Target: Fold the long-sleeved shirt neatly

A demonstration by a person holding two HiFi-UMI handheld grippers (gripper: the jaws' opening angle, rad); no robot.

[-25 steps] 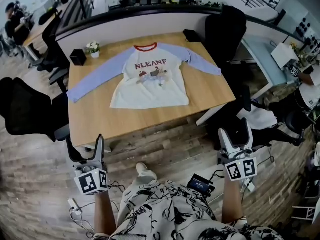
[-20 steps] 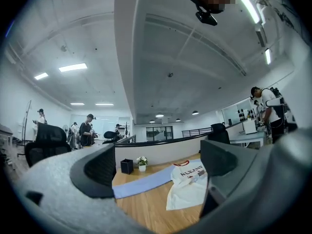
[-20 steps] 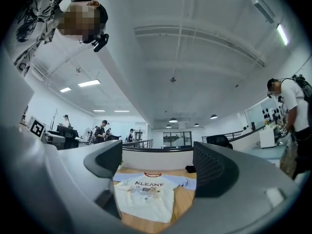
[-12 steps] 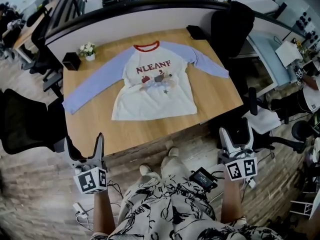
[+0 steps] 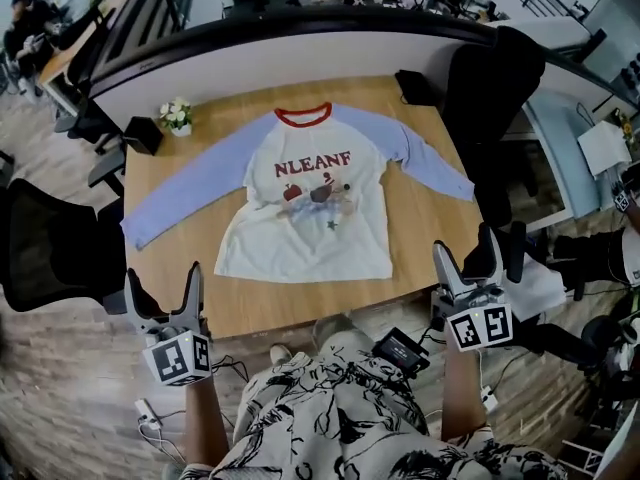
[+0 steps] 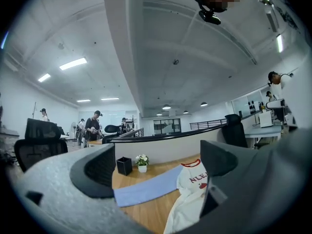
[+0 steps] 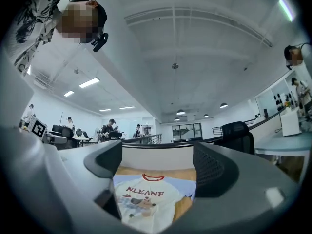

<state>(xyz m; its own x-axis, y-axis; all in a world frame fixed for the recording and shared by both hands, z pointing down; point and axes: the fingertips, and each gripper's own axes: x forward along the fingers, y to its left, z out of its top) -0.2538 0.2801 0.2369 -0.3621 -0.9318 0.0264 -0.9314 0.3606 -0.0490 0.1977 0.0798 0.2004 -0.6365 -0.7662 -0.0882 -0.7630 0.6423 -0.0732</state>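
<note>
Pale wood of the counter [image 5: 425,233] in the head view, with the long-sleeved shirt [image 5: 310,208] spread flat on it, print side up, red collar [image 5: 303,115] toward the far side. Both blue sleeves stretched out and slanting toward the near side: the left sleeve [image 5: 185,193] reaching almost to the left edge, the right sleeve [image 5: 435,163] toward the right edge. Laid out this way, by the look of it, so that every part can be reached for folding. At the far left corner, a small flower pot [image 5: 177,115] and a black box [image 5: 145,133], both apart from the cloth. Low by the near corners, the left claw [image 5: 163,290] and the right claw [image 5: 465,256], tips aimed forward, short of the shirt and touching nothing.

Left gripper view: jaws wide apart, only open air between them. Beyond the tips, the left sleeve and part of the shirt's front, with flower pot and black box farther off. Pointed toward that sleeve, so probably lined up for a first grab on that side.

Right gripper view: jaws likewise spread wide and empty, with the print and the red collar framed well beyond the tips. Folding not yet begun; likely next, a reach forward to a sleeve or the bottom edge.
</note>
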